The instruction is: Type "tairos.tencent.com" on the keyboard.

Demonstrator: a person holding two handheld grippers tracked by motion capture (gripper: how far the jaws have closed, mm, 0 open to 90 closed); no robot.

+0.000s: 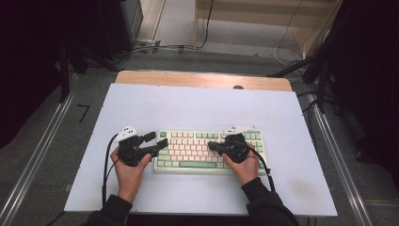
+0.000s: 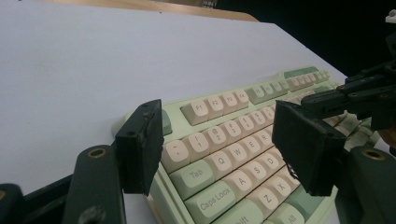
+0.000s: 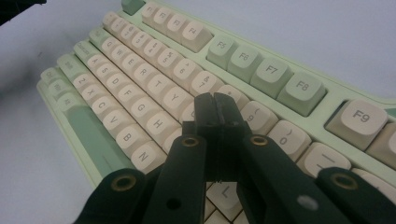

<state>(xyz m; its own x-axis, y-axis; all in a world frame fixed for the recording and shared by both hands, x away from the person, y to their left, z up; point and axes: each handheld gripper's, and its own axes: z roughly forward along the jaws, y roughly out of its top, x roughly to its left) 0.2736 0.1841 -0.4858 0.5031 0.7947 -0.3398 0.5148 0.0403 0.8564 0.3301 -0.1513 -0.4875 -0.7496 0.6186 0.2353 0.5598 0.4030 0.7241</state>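
Keyboard [image 1: 197, 148]: mint-green case with cream and green keys, laid flat on the white table [image 1: 202, 106], toward the near edge and about midway between left and right.
Left gripper [image 1: 157, 142]: held at the keyboard's left end, jaws spread apart with nothing between them; in the left gripper view [image 2: 224, 149] the Tab and Caps Lock corner is seen through the gap.
Right gripper [image 1: 211, 147]: held over the right half of the keys, jaws pressed together, empty; in the right gripper view [image 3: 215, 112] the joined tips are seen over the number row near 8 and 9, contact not discernible.
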